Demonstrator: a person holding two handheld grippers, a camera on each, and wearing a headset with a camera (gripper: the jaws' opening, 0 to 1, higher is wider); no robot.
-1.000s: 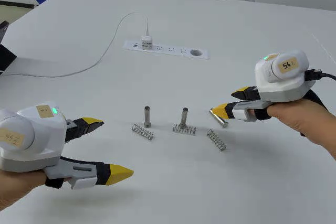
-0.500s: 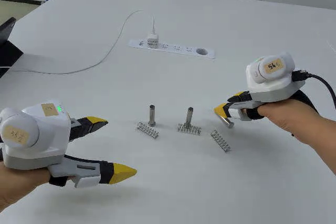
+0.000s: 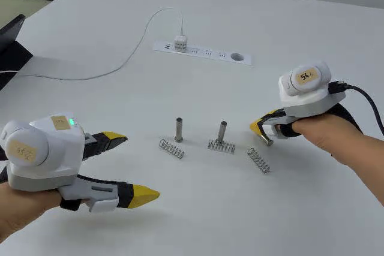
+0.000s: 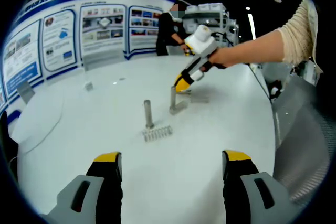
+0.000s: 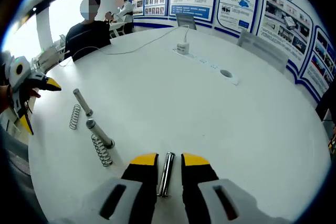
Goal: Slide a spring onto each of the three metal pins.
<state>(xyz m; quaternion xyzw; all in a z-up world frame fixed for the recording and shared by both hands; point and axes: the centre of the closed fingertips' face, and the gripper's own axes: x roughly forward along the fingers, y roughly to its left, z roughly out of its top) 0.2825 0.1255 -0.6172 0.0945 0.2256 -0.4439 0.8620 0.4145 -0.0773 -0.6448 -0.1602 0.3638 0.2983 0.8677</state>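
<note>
While the right gripper pinches the third metal pin, long axis running along its fingers, the loose spring lies on the counter just beside those fingers. The left gripper has its fingers spread, empty, well apart from it.

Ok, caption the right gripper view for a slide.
Right claw grips one metal pin; two pins and springs sit on the table.

My white table bears two upright pins, the left pin and the right pin, with the left spring and the middle spring just beside them, the right spring lying apart, and farther off a power strip and its cable.
</note>
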